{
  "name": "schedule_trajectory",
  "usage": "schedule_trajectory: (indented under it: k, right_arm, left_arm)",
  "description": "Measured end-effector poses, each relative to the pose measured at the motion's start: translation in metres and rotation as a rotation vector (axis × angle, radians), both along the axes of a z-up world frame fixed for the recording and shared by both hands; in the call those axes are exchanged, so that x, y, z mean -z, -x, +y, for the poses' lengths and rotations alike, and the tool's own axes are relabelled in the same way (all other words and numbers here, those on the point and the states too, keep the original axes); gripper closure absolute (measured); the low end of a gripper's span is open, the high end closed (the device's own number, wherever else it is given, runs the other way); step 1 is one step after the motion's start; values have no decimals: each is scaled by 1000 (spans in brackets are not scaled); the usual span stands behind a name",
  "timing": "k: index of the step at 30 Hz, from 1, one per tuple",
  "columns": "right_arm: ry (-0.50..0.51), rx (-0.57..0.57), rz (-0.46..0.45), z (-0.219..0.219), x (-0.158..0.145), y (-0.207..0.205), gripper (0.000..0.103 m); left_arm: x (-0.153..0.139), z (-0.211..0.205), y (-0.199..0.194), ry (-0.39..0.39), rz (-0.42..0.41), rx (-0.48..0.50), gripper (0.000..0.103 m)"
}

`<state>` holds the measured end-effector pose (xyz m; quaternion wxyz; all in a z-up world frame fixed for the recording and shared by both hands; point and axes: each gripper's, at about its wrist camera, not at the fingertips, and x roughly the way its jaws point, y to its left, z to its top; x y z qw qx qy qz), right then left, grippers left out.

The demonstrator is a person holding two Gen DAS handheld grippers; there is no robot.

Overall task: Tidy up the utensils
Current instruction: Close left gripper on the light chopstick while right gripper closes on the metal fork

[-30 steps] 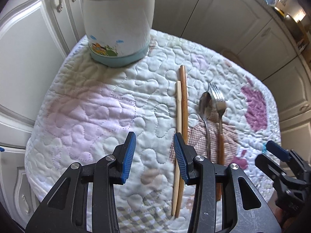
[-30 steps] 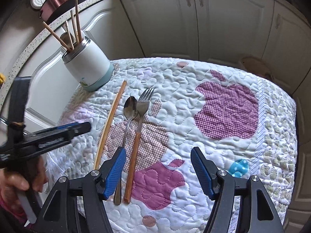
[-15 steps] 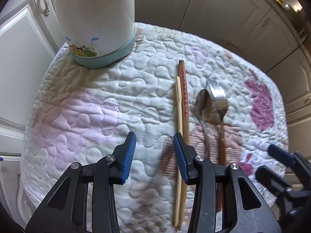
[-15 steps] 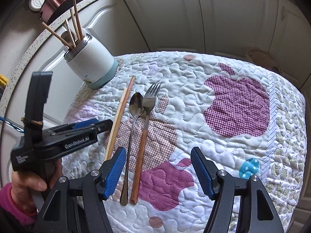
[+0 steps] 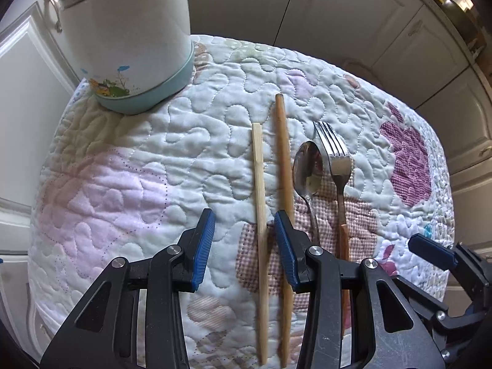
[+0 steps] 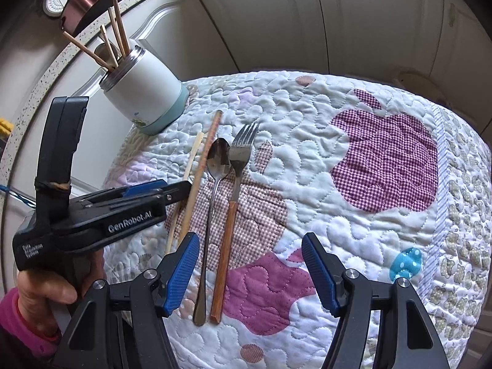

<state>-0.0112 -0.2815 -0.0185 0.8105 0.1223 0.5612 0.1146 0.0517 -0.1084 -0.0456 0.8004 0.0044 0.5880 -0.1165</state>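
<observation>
Left wrist view, left gripper [image 5: 243,247] jaws spread astride pale chopstick [image 5: 259,215] mid-frame, right gripper [image 6: 250,272] jaws spread near quilt [image 6: 353,323] lower edge, holder [image 5: 129,46] upper left.

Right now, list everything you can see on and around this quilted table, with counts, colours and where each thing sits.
pale chopstick: 1, light wood, leftmost of the row, between the left fingers
dark chopstick: 1, brown wood, beside it
spoon: 1, steel, right of the chopsticks
fork: 1, steel with a wooden handle, beside the spoon
holder jar: 1, white with a teal base, far left corner, sticks standing in it
quilt: 1, white with purple apple patches, covering the table
cabinets: cream, behind
left gripper: open
right gripper: open
</observation>
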Motion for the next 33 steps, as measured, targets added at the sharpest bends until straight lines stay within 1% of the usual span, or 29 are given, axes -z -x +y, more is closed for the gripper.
schedule_trajectory:
  k: [1, 2, 7, 9, 10, 12, 14, 16, 19, 24, 25, 27, 29, 31, 33]
  right_arm:
    - [-4, 0, -4, 2, -1, -2, 36]
    - [-6, -2, -9, 3, -2, -5, 36]
    - [31, -25, -34, 15, -6, -29, 36]
    - [41, -24, -34, 18, -4, -42, 36]
    - [52, -23, -30, 19, -3, -49, 36]
    - [67, -27, -24, 21, 0, -58, 36]
    - [85, -29, -19, 24, 3, -66, 36]
    - [100, -27, -17, 24, 6, -71, 36]
    - [103, -20, -9, 23, 10, -76, 36]
    - [110, -30, 4, 23, 16, -85, 37]
    - [106, -32, 8, 23, 17, -87, 39]
    - [101, -35, 18, 25, 21, -95, 47]
    - [79, -41, 31, 26, 24, -100, 49]
    - [58, -39, 47, 25, 29, -106, 60]
    - [6, -39, 56, 24, 35, -110, 69]
  left_arm:
    - [1, -1, -1, -18, -1, -4, 72]
    - [2, 0, -2, -27, 1, -7, 74]
    - [1, 19, -7, 24, 42, -33, 74]
    - [-3, 27, -12, 63, 38, -48, 74]
    - [-5, 34, -15, 70, 33, -59, 74]
    - [-6, 46, -19, 86, 28, -94, 73]
    - [-5, 56, -26, 108, 31, -153, 73]
    - [-4, 61, -30, 120, 31, -192, 73]
    - [-2, 61, -36, 116, 25, -216, 73]
    - [8, 39, -45, 77, 16, -222, 73]
    - [9, 36, -47, 75, 10, -228, 73]
    - [9, 31, -52, 72, -2, -241, 73]
    - [12, 17, -61, 66, 1, -243, 73]
    - [14, 12, -64, 53, -7, -248, 73]
    - [16, 7, -67, 51, -12, -245, 73]
